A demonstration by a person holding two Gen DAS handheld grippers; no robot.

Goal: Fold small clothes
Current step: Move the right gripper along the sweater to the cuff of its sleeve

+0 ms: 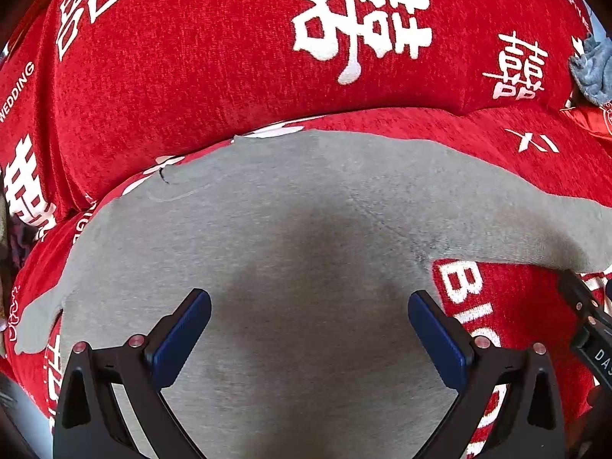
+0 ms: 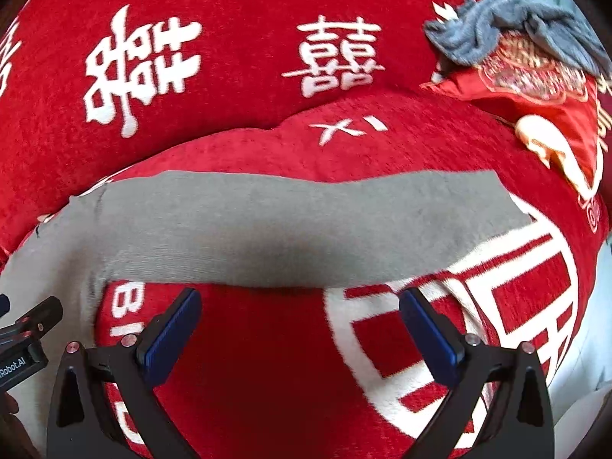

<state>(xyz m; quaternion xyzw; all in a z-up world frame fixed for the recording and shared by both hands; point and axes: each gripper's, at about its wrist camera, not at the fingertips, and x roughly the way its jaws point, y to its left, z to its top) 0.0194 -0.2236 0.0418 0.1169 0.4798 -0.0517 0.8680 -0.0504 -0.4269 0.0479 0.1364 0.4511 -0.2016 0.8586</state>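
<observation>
Both tools, left tool (image 1: 309, 315) and right tool (image 2: 300, 311), sit spread wide, holding nothing. Grey garment (image 1: 306, 206) looks soft and floppy, so I'd pinch corners.

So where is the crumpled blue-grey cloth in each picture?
Left wrist: crumpled blue-grey cloth at the far right edge, upper part.
Right wrist: it is in the upper right, partly on a red cushion.
Shared landmark: the white "XI" letters.
</observation>
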